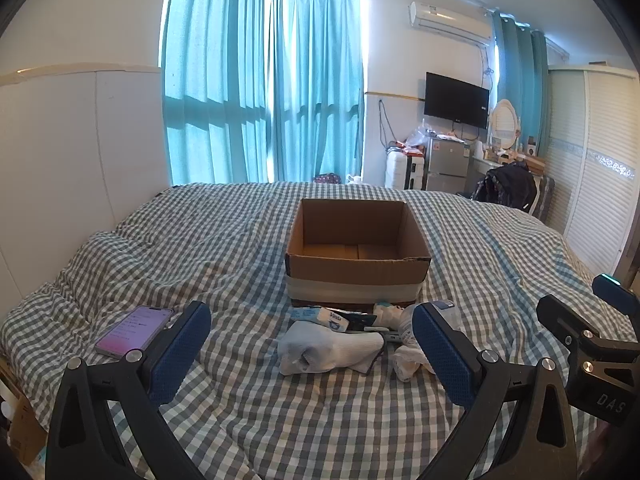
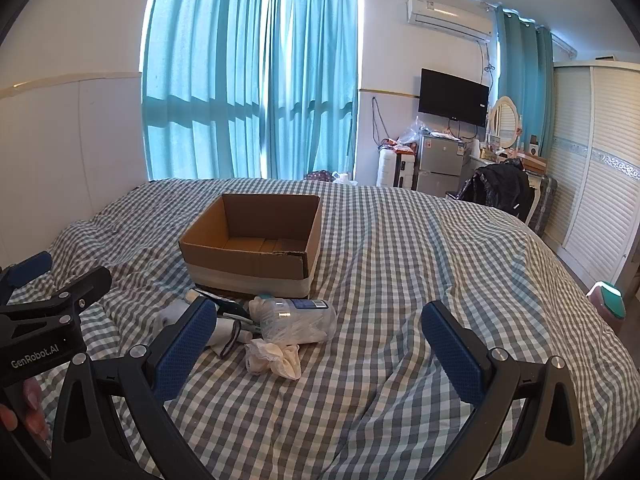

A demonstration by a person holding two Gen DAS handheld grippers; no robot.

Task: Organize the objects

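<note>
1. Crowding together just in front of the cardboard box (image 1: pixel 356 268), a small heap of loose things is hard to sort out: several overlap, and the dark item in the middle of the heap cannot be identified from either view.
2. In the left wrist view, the left gripper's (image 1: pixel 312 344) right finger covers part of the plastic bottle (image 1: pixel 444 312), so only its top shows there. The right wrist view shows the bottle (image 2: pixel 298 318) fully: clear, crumpled, lying on its side with a blue and white label.
3. A white sock (image 1: pixel 332 350) lies nearest the left gripper, beside a small tissue packet (image 1: pixel 320 316) with blue print. In the right wrist view, the right gripper's (image 2: pixel 320 342) left finger hides most of the sock.
4. A crumpled white cloth or sock (image 2: pixel 272 358) lies just in front of the bottle; which it is cannot be told.
5. The box stands open-topped on the checked bedspread (image 1: pixel 240 412), a pale band of tape round its lower half. What can be seen of its inside is bare cardboard; the near wall hides the front of its floor.
6. A phone (image 1: pixel 134 330) with a lit screen lies on the bedspread to the left, partly behind the left finger.
7. Both grippers hover above the bed with jaws spread wide, holding nothing.
</note>
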